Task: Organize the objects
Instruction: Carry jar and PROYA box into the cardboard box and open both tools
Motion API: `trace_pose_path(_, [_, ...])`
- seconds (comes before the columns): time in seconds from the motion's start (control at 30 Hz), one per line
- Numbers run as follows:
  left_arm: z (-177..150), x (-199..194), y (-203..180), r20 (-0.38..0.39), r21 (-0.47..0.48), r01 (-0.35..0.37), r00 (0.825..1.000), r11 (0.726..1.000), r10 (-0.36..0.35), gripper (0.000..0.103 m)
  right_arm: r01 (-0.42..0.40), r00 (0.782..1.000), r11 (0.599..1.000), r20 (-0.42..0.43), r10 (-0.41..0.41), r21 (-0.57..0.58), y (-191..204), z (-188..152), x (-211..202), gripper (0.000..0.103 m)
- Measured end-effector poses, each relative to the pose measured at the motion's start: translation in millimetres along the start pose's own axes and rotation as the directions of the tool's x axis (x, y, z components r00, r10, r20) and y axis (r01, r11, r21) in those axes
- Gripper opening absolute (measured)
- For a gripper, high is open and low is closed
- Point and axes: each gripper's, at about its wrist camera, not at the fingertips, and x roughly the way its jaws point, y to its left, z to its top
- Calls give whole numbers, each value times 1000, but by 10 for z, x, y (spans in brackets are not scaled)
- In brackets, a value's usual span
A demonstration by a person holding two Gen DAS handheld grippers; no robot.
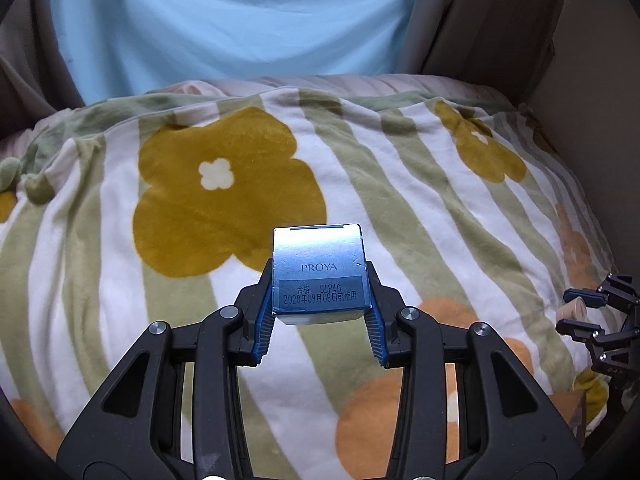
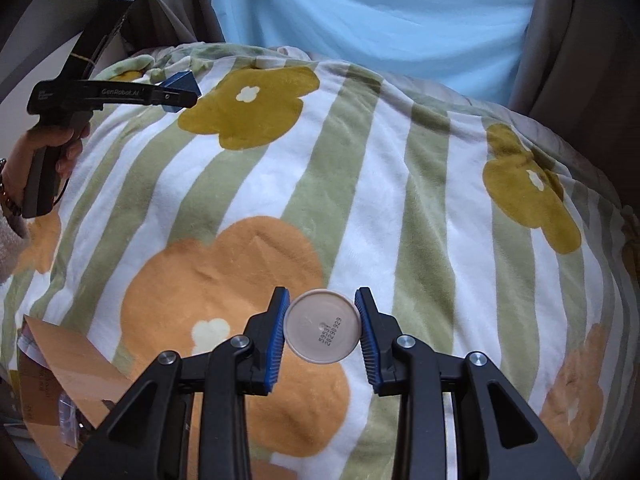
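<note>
Blue PROYA carton [image 1: 318, 276], lower centre, is clamped in my left gripper [image 1: 319, 300] above the fleece blanket [image 1: 400, 184]; light, crushable, so I hold its flat sides. My right gripper [image 2: 322, 328] pinches a beige round-bottomed bottle [image 2: 322, 326]: rigid, slippery.

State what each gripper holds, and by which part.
Left gripper: blue box, jaws on its two opposite side faces. Right gripper: round beige container, jaws on opposite sides near its flat end.

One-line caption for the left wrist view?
Left gripper shut on a blue Proya box above a flowered striped blanket.
</note>
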Motion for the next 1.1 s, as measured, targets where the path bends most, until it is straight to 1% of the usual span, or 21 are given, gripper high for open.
trace_pose_path(0.03, [-27, -117, -30, 5, -2, -3, 1000, 1000, 4, 35, 2, 1000, 1000, 7, -2, 4, 39, 17, -92, 31])
trace_pose_path(0.1, [-116, -371, -88, 11, -17, 15, 1000, 1000, -15, 35, 2, 1000, 1000, 18, -2, 11, 102, 31, -241, 31])
trace_pose_path(0.23, [-372, -808, -226, 5, -29, 14, 1000, 999, -13, 35, -19, 999, 999, 37, 18, 27, 256, 33, -571, 31])
trace_pose_path(0.33, [-639, -1146, -357, 14, -26, -13, 1000, 1000, 14, 35, -35, 999, 999, 42, 33, 32, 366, -24, -788, 31])
trace_pose_path(0.53, [-1217, -1611, -592, 0, -63, -21, 1000, 998, 21, 35, -51, 998, 998, 39, 49, 40, 542, -265, -1068, 31])
trace_pose_path(0.67, [-1555, -1769, -772, -11, -90, -25, 1000, 996, 24, 35, -64, 997, 998, 32, 63, 21, 679, -465, -1165, 31])
trace_pose_path(0.73, [-1711, -1817, -855, -17, -109, -16, 1000, 994, 14, 35, -72, 997, 997, 21, 72, 17, 744, -572, -1192, 31])
trace_pose_path(0.8, [-1843, -1830, -936, -19, -110, -21, 1000, 994, 19, 35, -75, 997, 997, 10, 75, 7, 808, -684, -1209, 31])
trace_pose_path(0.93, [-2107, -1793, -1088, -28, -115, -25, 999, 993, 22, 35, -87, 996, 996, -16, 87, -2, 913, -906, -1170, 31])
trace_pose_path(1.1, [-2424, -1615, -1256, -52, -99, -35, 998, 994, 30, 35, -87, 995, 996, -49, 87, 2, 981, -1181, -990, 31])
